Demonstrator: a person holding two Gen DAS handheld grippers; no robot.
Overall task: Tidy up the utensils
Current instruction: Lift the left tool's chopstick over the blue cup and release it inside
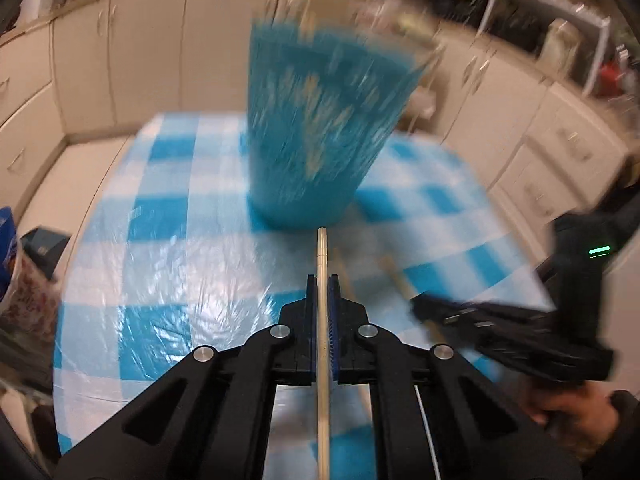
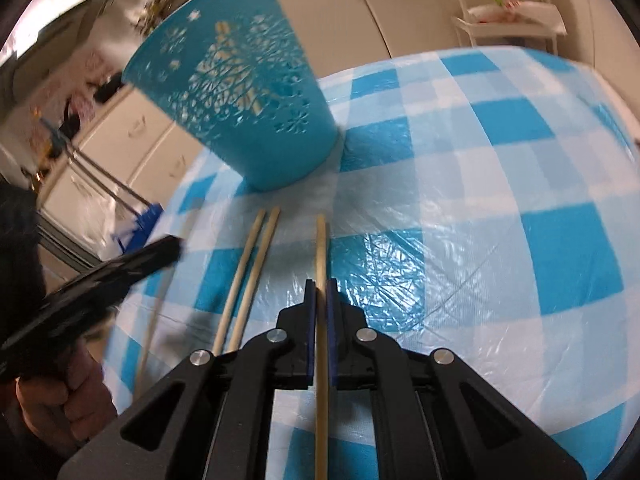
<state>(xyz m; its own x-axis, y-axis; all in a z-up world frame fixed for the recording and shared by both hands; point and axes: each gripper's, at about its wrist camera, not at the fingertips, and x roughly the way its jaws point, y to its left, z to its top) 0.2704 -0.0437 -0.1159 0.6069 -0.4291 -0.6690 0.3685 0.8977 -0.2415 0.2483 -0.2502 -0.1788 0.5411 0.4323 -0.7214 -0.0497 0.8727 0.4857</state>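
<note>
before the perforated blue holder (image 2: 236,100), each clamped gripper (image 1: 322,280) (image 2: 320,284) pinches a pale wooden chopstick (image 1: 322,256) (image 2: 321,248).

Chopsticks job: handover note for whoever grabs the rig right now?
Left tongs: shut on one chopstick, tip aimed at the blue holder.
Right tongs: shut on another chopstick.
Holder stands on the checked tablecloth, ahead of both tongs; pale sticks show through its cutouts, count unclear.
Two loose chopsticks lie side by side on the cloth between the two tongs; a further pale stick near the left tongs may be another, too blurred to say.
Done: both picks.
Left: drop both held sticks into the holder, then collect the loose ones.
</note>
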